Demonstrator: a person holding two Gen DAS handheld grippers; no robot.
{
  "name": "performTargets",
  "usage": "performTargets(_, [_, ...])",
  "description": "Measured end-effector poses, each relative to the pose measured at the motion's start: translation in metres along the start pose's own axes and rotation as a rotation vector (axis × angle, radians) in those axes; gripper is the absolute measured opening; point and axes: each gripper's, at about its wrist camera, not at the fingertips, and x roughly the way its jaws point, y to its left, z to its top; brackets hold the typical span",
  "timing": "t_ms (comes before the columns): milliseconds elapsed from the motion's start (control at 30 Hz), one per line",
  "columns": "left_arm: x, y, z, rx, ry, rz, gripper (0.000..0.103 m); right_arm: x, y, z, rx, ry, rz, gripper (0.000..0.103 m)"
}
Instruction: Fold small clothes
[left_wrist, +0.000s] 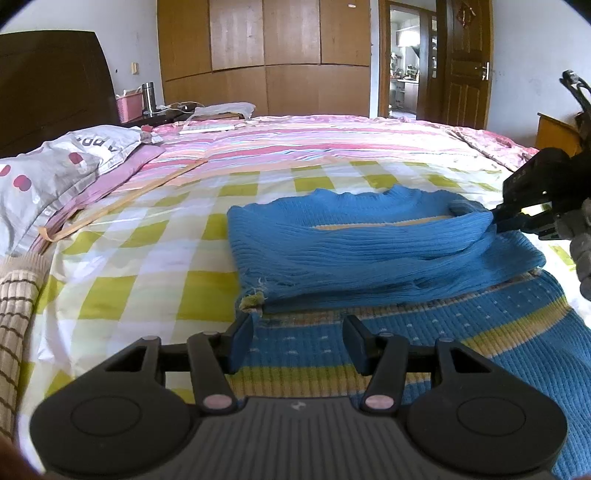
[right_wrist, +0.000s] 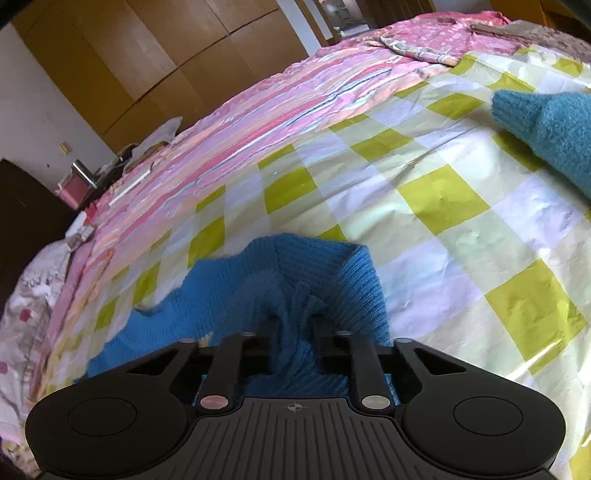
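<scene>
A small blue knitted sweater with yellow and orange stripes lies on the checked bedspread, its plain blue upper part folded over the striped part. My left gripper is open and empty, low over the striped part at the near edge. My right gripper comes in from the right and is shut on the blue sweater's far right corner. In the right wrist view the blue knit is bunched between the closed fingers of the right gripper.
A teal knitted garment lies on the bedspread to the right. A brown striped cloth lies at the left edge. Pillows and a pink striped quilt lie farther back. A wardrobe and a door stand behind.
</scene>
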Motion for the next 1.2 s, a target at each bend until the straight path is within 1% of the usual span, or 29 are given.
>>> performTargets(100, [-0.001, 0.003, 0.0, -0.013, -0.002, -0.003, 0.058, -0.008, -0.002, 0.005, 0.046, 0.009, 0.045, 0.011])
performTargets(300, [-0.003, 0.005, -0.003, -0.023, -0.002, -0.008, 0.058, -0.013, -0.01, 0.006, 0.076, -0.014, 0.026, 0.016])
performTargets(400, [-0.003, 0.005, -0.004, -0.021, 0.001, -0.008, 0.058, -0.009, -0.021, 0.006, 0.148, -0.007, 0.049, 0.016])
performTargets(433, [-0.003, 0.005, -0.004, -0.021, 0.0, -0.009, 0.058, -0.008, -0.022, 0.005, 0.15, -0.008, 0.053, 0.016])
performTargets(567, [-0.001, 0.007, -0.004, -0.03, 0.003, -0.01, 0.058, -0.002, -0.014, 0.004, 0.088, 0.0, 0.003, 0.016])
performTargets(667, [-0.001, 0.006, -0.006, -0.029, 0.003, -0.012, 0.058, 0.002, -0.011, 0.004, 0.085, -0.002, -0.005, 0.016])
performTargets(767, [0.0, 0.006, -0.006, -0.029, 0.006, -0.015, 0.058, 0.006, -0.002, 0.004, 0.043, 0.001, -0.027, 0.017])
performTargets(833, [-0.001, 0.007, -0.006, -0.031, 0.004, -0.018, 0.058, 0.006, 0.002, 0.006, 0.03, 0.005, -0.032, 0.013])
performTargets(867, [-0.001, 0.007, -0.006, -0.033, 0.002, -0.019, 0.058, 0.005, 0.004, 0.007, 0.034, 0.011, -0.022, 0.006])
performTargets(933, [-0.002, 0.01, -0.005, -0.038, -0.002, -0.019, 0.058, -0.001, 0.01, 0.012, 0.058, 0.019, 0.017, 0.004])
performTargets(1033, [-0.003, 0.013, -0.001, -0.044, -0.013, -0.01, 0.058, -0.016, 0.03, 0.025, 0.112, 0.032, 0.118, 0.004])
performTargets(1067, [-0.005, 0.015, 0.001, -0.05, -0.019, -0.007, 0.058, -0.027, 0.039, 0.032, 0.13, 0.017, 0.177, 0.004])
performTargets(1100, [-0.007, 0.017, 0.003, -0.059, -0.026, -0.005, 0.058, -0.039, 0.046, 0.038, 0.134, -0.019, 0.226, 0.003])
performTargets(1133, [-0.008, 0.019, 0.004, -0.065, -0.031, -0.004, 0.058, -0.052, 0.051, 0.043, 0.124, -0.058, 0.243, 0.003])
performTargets(1167, [-0.009, 0.021, 0.005, -0.071, -0.036, -0.004, 0.058, -0.064, 0.053, 0.045, 0.109, -0.086, 0.239, 0.003])
performTargets(1200, [-0.011, 0.022, 0.006, -0.077, -0.042, -0.004, 0.058, -0.069, 0.051, 0.044, 0.103, -0.091, 0.225, 0.003])
